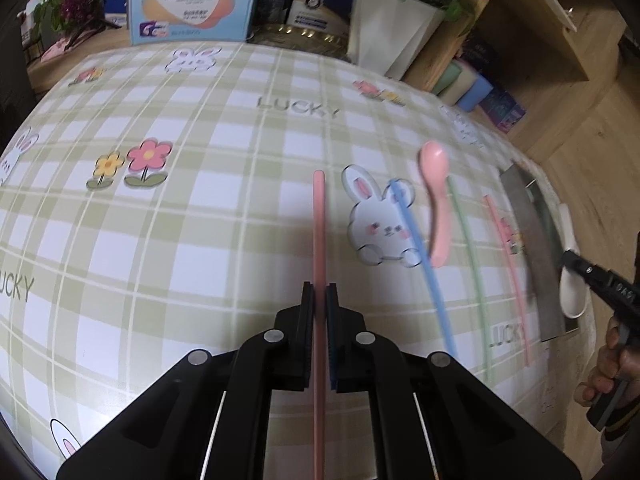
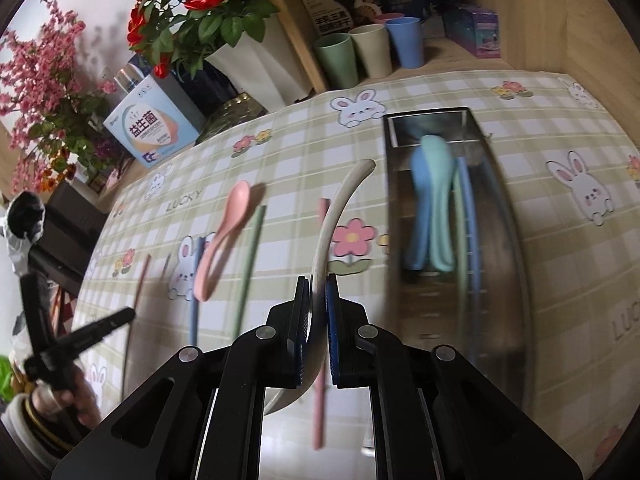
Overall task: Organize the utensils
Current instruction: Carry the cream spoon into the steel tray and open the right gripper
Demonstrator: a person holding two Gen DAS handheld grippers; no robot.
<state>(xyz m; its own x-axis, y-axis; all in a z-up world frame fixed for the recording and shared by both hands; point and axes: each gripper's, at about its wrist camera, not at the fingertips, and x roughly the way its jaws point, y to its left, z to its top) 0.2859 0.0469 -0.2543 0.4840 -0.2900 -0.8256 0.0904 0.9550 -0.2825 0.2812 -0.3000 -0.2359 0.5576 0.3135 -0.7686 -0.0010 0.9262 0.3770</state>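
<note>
Checked bunny tablecloth (image 1: 200, 220), wood shelf (image 2: 520, 20) behind. On cloth: 1 pink spoon (image 1: 434, 200), 3 chopsticks. Left gripper (image 1: 319, 300) clamping pink chopstick (image 1: 319, 220); right gripper (image 2: 318, 292) clamping white spoon (image 2: 340, 208). Steel tray (image 2: 508, 220): 2 spoons.

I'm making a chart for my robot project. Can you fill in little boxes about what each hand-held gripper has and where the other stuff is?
left hand-held gripper: shut on pink chopstick
right hand-held gripper: shut on white spoon
metal tray: holds blue and green spoons and chopsticks
on tablecloth: pink spoon, blue chopstick, green chopstick
</note>
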